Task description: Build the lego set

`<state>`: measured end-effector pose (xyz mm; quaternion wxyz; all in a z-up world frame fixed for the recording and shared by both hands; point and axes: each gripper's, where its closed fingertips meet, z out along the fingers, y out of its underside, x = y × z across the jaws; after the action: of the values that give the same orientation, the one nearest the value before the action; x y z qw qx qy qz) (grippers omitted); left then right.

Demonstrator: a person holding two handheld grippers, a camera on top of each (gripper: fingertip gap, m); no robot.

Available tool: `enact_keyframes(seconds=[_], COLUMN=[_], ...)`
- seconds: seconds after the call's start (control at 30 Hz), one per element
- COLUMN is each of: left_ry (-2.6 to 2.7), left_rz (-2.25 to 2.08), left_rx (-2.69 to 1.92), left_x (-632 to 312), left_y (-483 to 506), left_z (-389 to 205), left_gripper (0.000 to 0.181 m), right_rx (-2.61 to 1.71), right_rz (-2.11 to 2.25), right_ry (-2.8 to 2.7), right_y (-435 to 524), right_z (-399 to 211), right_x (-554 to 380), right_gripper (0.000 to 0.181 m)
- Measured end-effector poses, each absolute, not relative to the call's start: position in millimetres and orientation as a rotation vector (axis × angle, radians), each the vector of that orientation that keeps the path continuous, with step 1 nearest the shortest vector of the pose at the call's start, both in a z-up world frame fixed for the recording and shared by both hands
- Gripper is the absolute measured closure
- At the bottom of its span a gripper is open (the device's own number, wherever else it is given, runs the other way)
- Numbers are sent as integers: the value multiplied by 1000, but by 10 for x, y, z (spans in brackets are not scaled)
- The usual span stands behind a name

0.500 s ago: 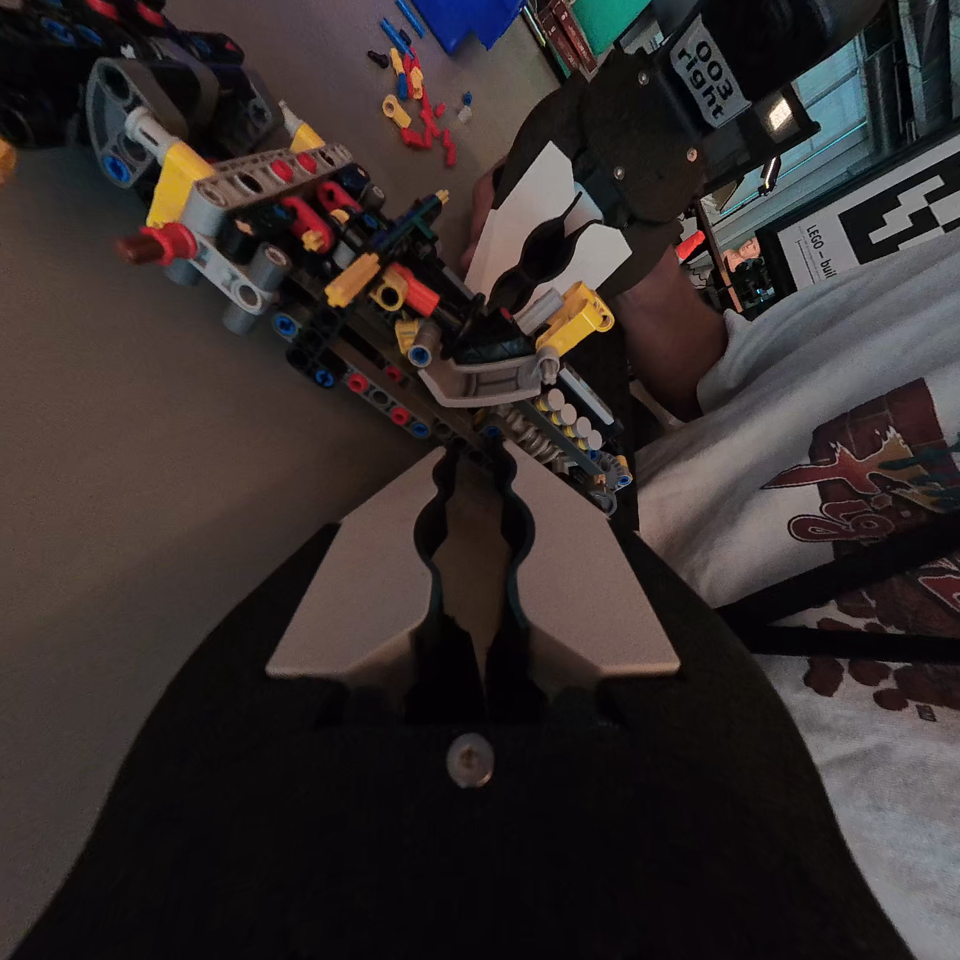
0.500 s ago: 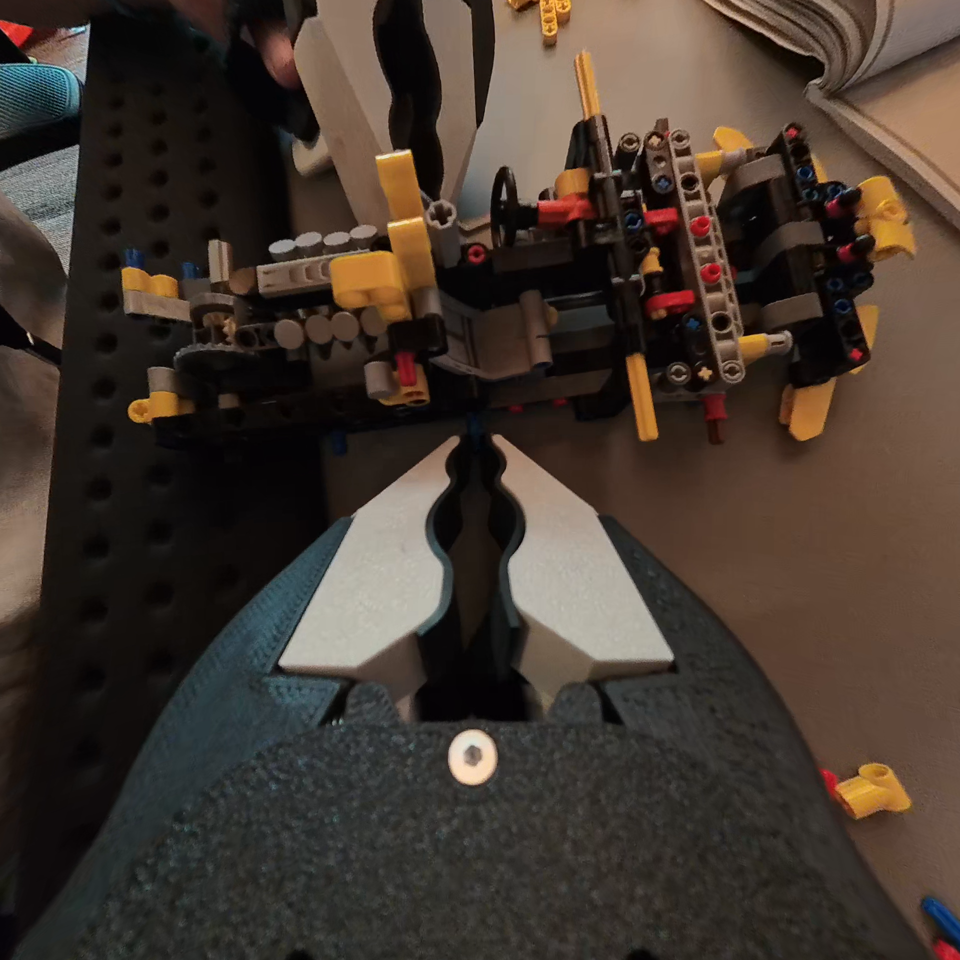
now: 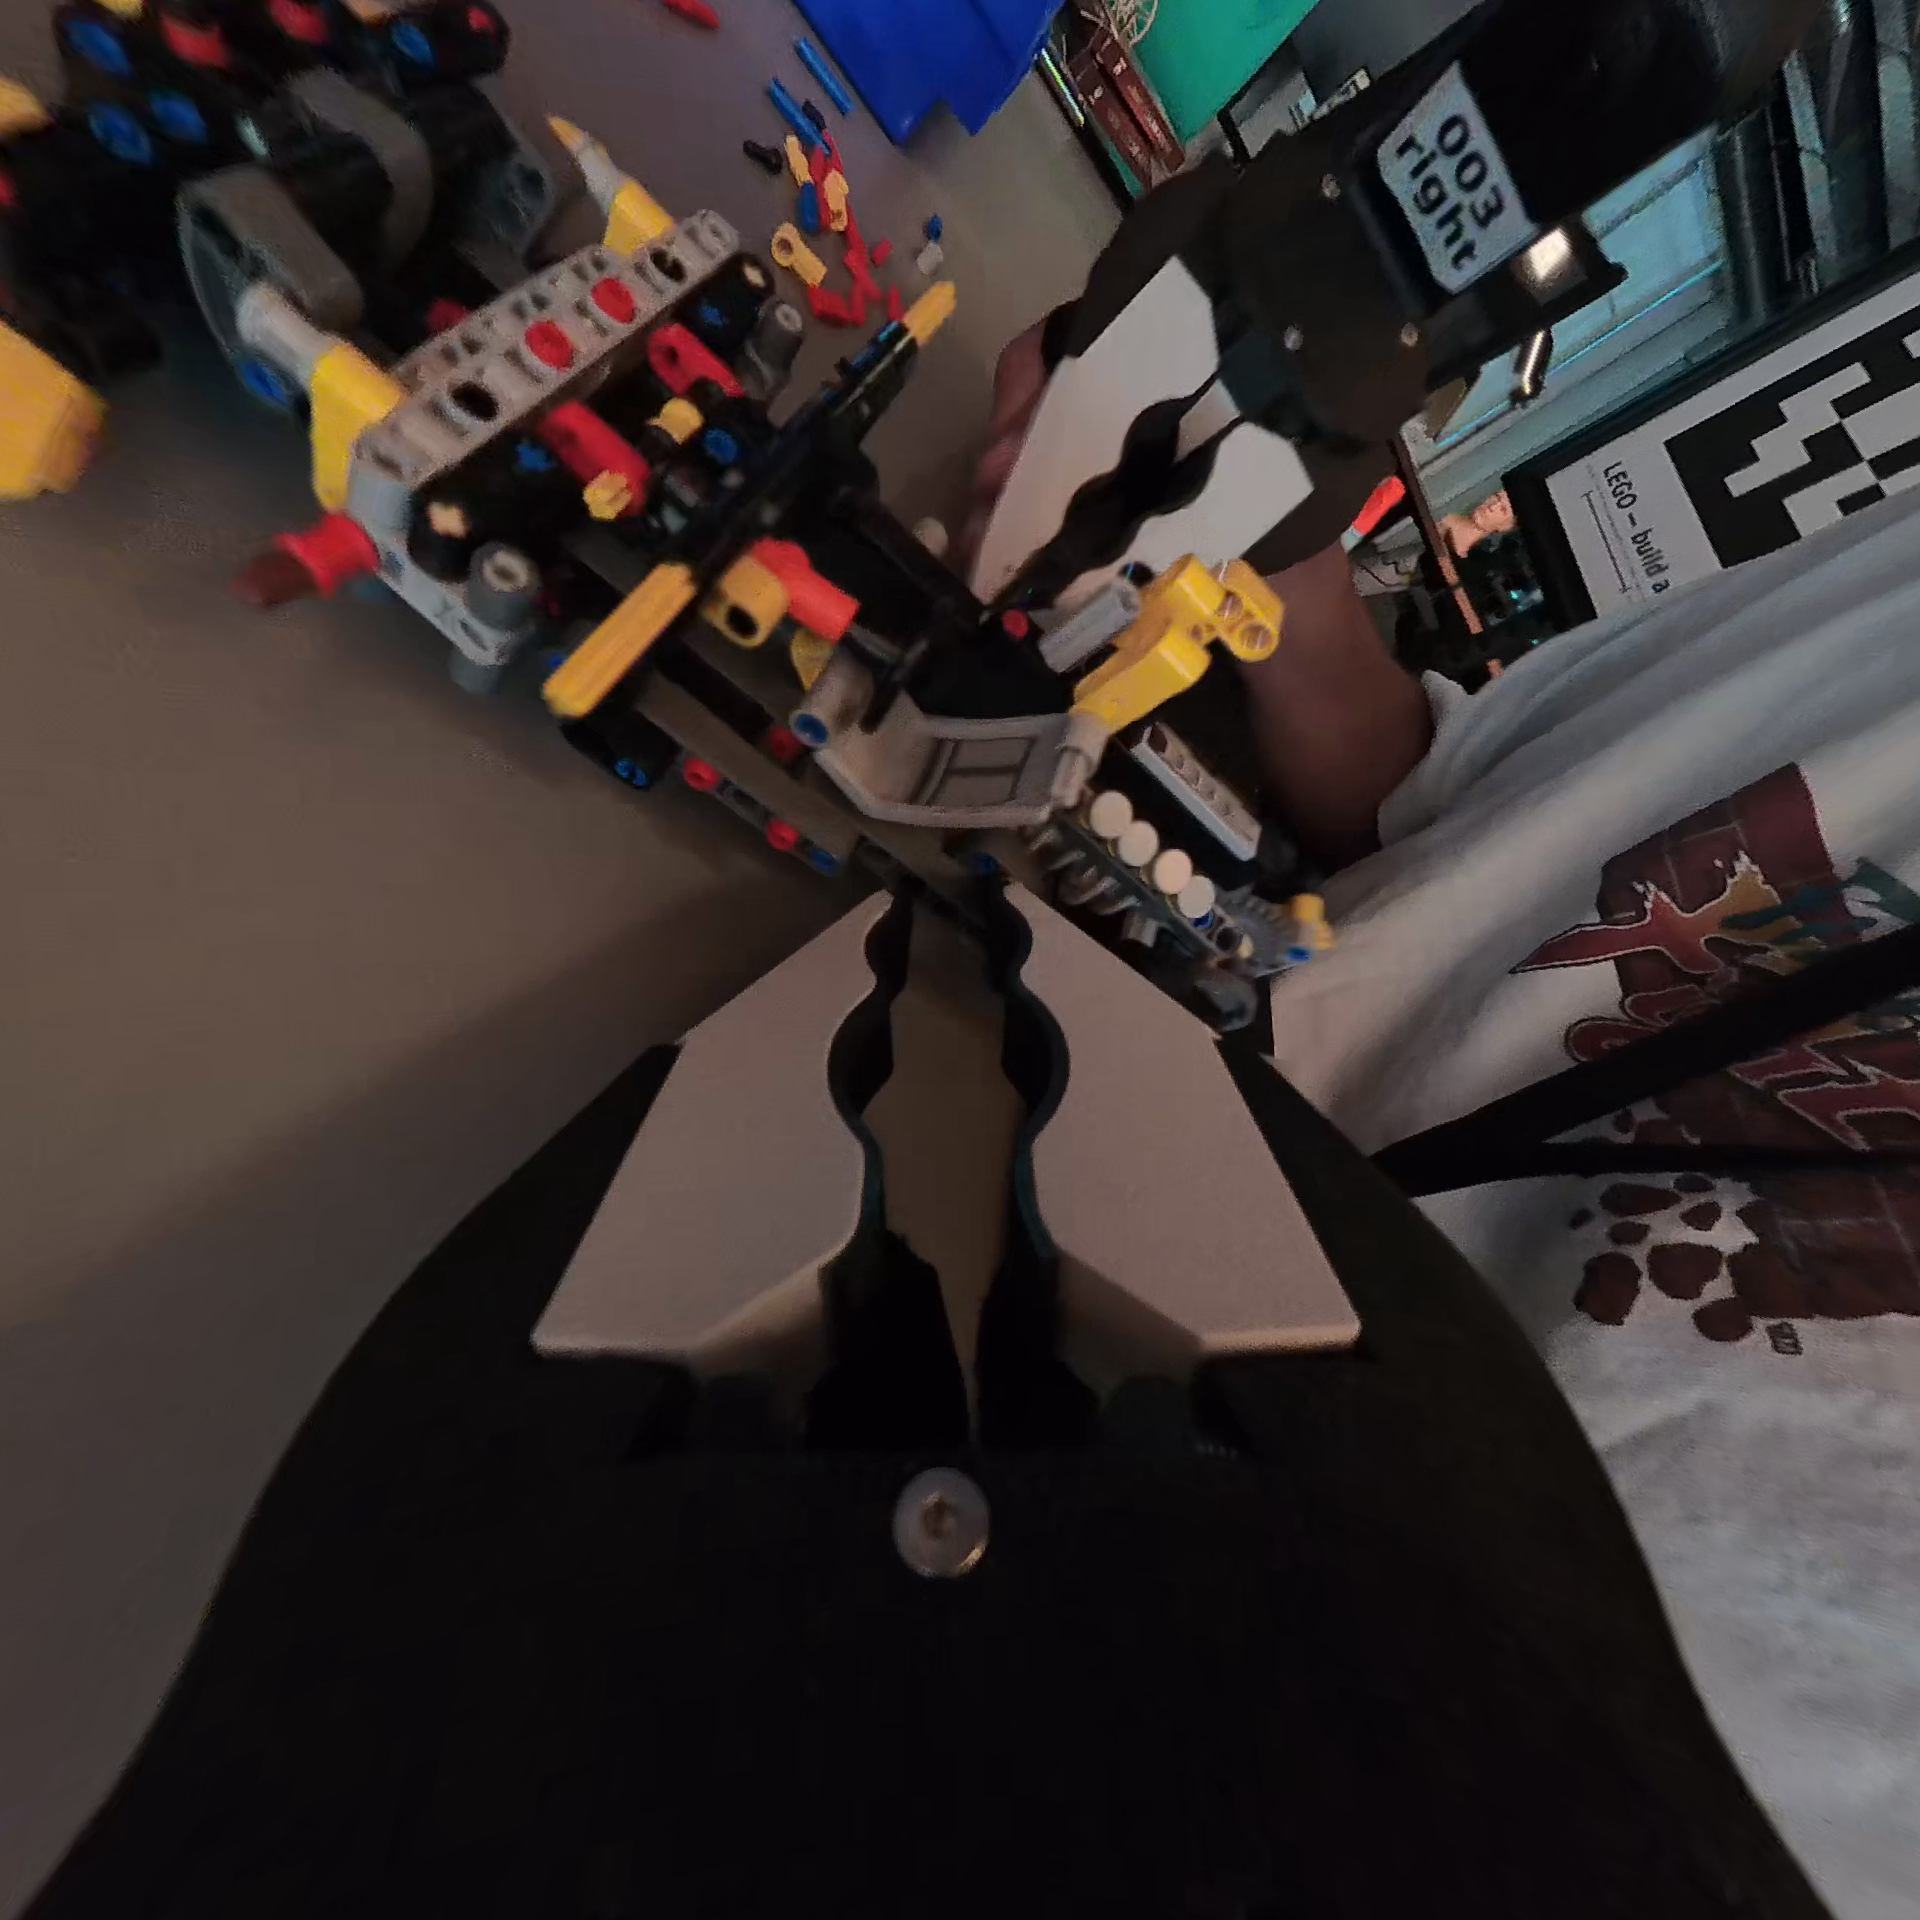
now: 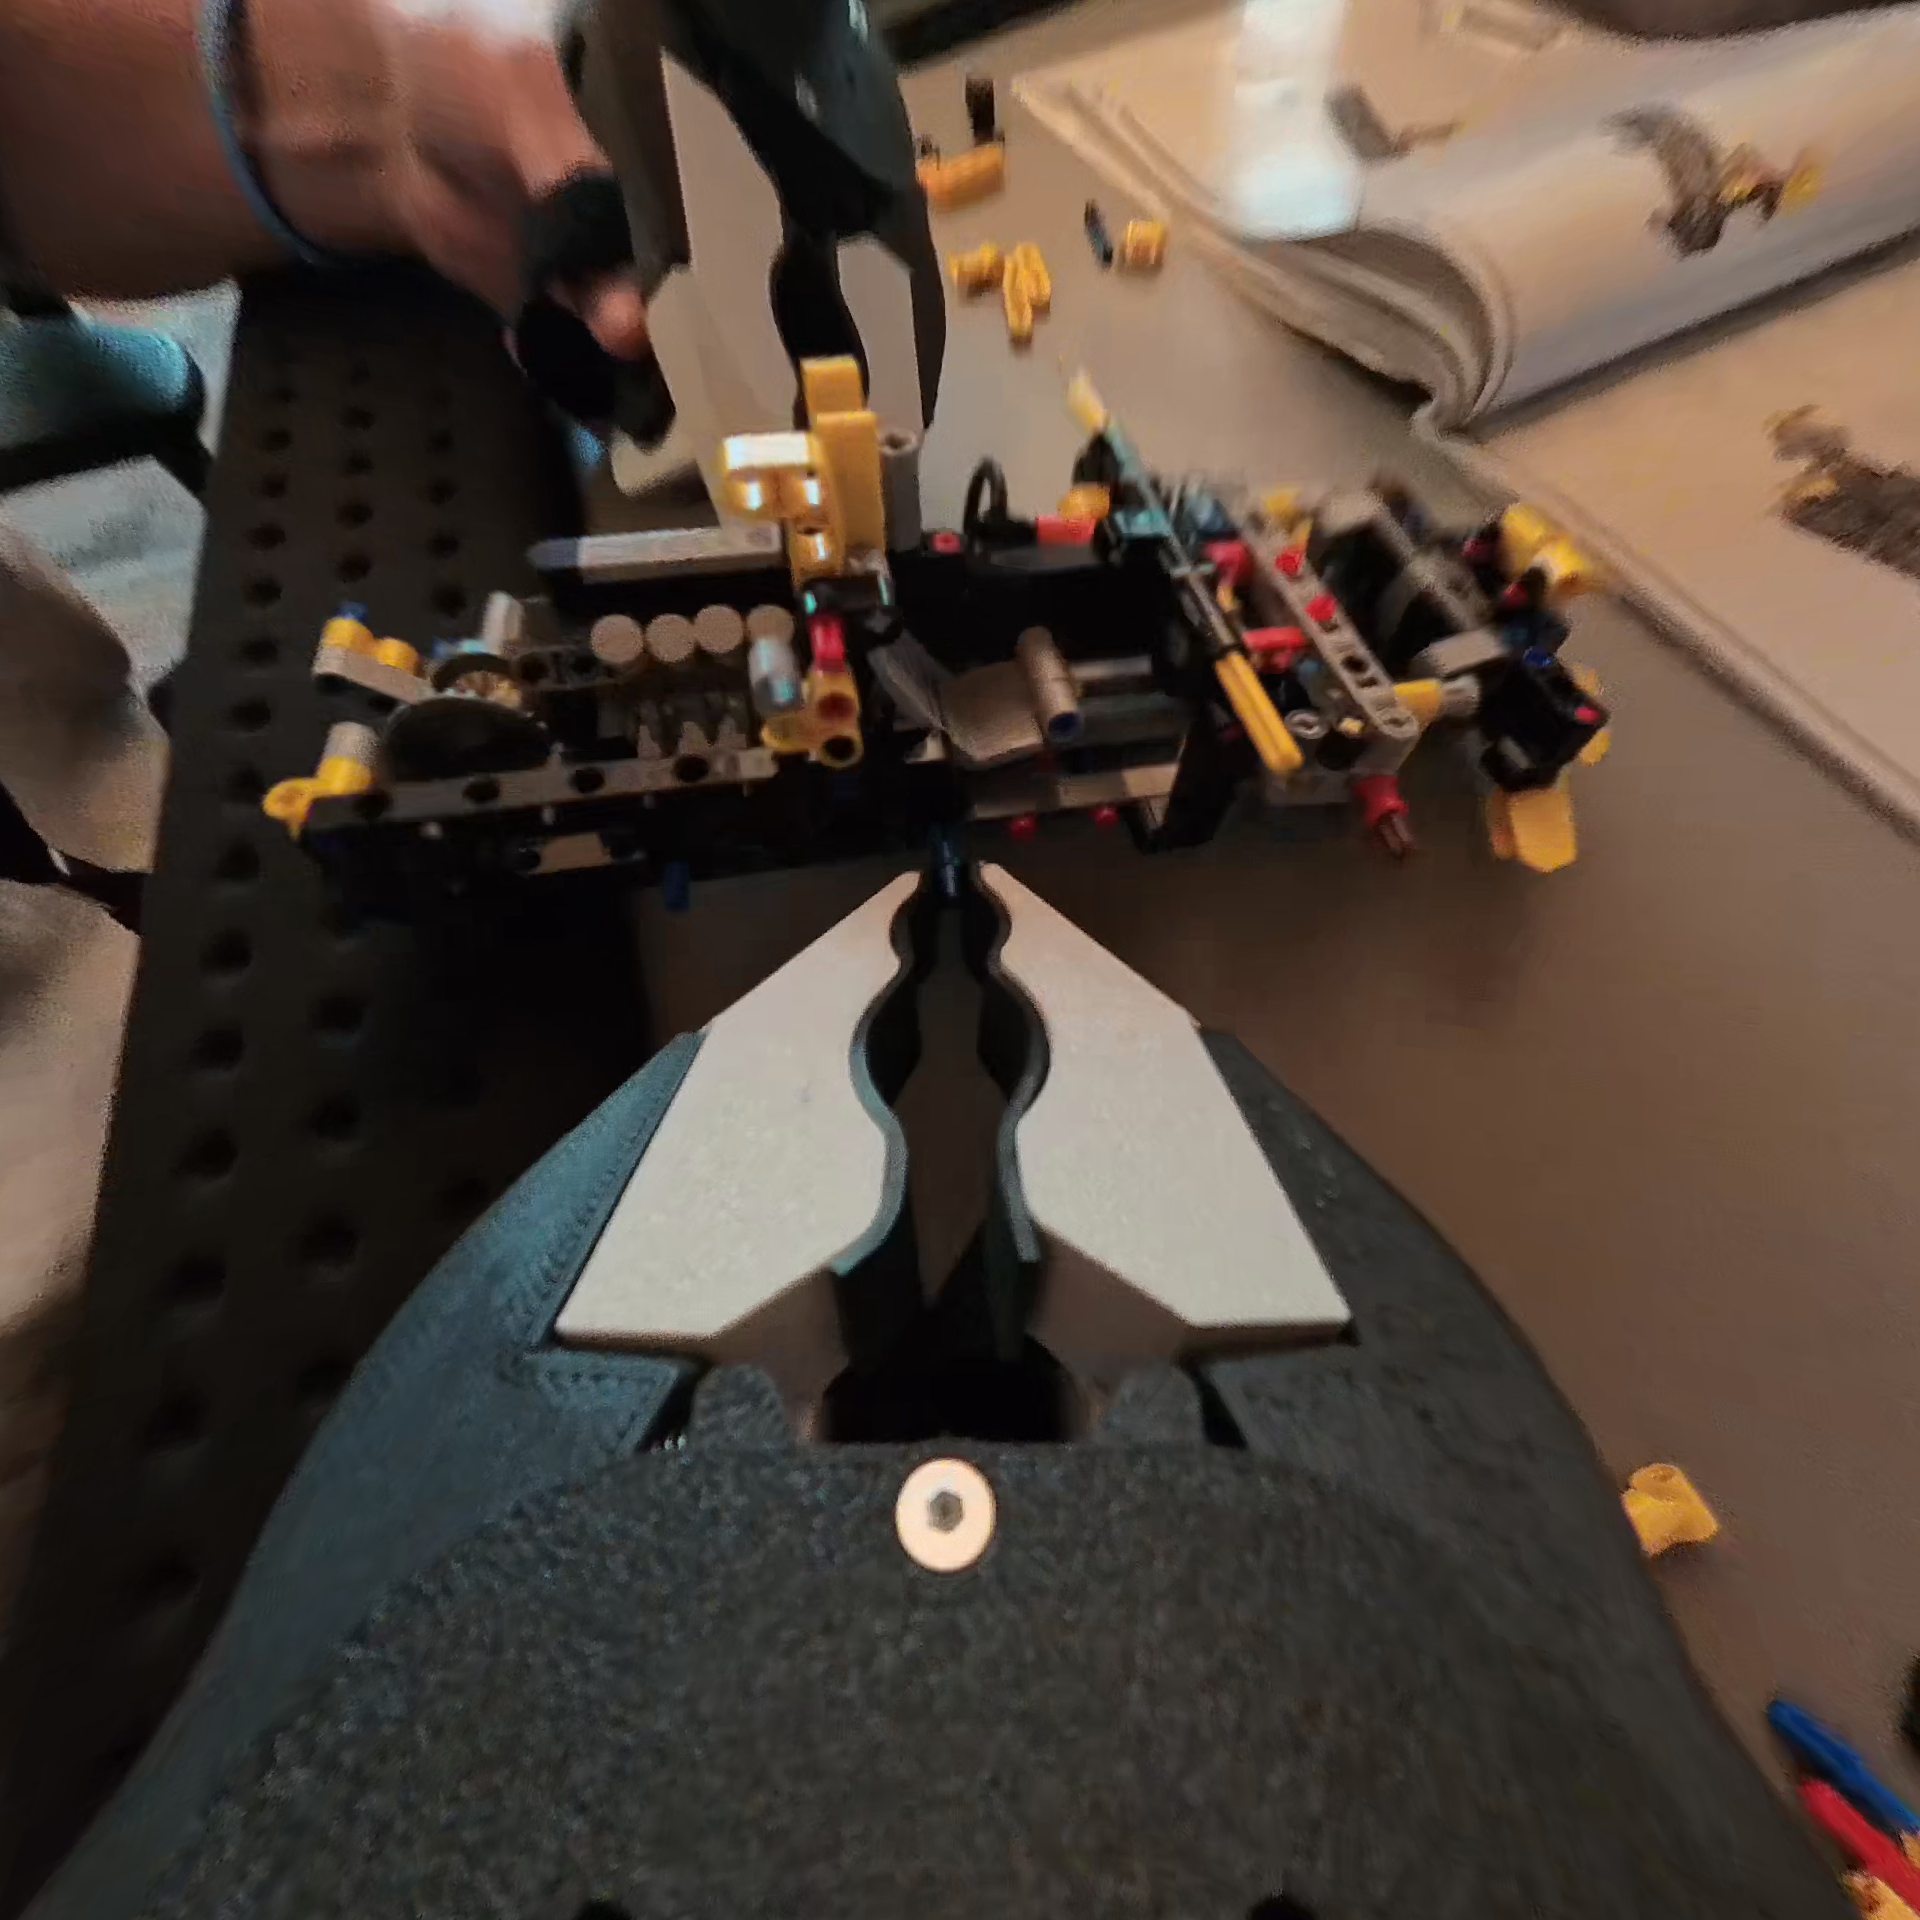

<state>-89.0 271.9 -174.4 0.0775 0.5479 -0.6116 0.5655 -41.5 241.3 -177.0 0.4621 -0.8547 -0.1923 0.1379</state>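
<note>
Lifted and tilted since before, the model [image 3: 790,644] runs diagonally in the left view, upper left to lower right, over the counter [image 3: 260,987]; left gripper [image 3: 951,914] jaws pinch its near edge. Right view: model [image 4: 935,686] lies left-right; right gripper [image 4: 948,883] jaws nearly closed on its blue pin.

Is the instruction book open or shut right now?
Open: the book lies spread on the table, pages fanned at its near edge, behind the model.

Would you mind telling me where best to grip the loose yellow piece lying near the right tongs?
Probably across the round barrel of the yellow piece, coming straight down from above: it lies alone on the bare table, and its stubby barrel offers two opposite sides.
</note>
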Motion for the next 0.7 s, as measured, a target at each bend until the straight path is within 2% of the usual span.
enact_keyframes(seconds=[0.03,0.27,0.37,0.5,0.57,0.7], left_ry=[-1832,-1980,-2211,-2535,-2563,-2475], left_rz=[1723,1820,1929,1929,1953,2007], left_rx=[1637,1722,1767,1514,1526,1630], left_x=[-885,-827,-780,-821,-804,-823], left_y=[2720,3013,3273,2857,2743,2769], left_z=[-1717,-1602,-1326,-1093,-1072,-1109], left_gripper=[166,158,153,142,132,126], right_rx=[-2073,-2022,-1988,-1955,-1949,-1921], right_rz=[349,283,207,184,167,189], right_ry=[-459,-457,-460,-468,-472,-441], right_y=[2413,2404,2424,2495,2555,2705], right_z=[-1707,-1584,-1468,-1308,-1245,-1158], right_x=[-410,-367,-342,-424,-470,-553], right_gripper=[178,177,178,178,178,179])
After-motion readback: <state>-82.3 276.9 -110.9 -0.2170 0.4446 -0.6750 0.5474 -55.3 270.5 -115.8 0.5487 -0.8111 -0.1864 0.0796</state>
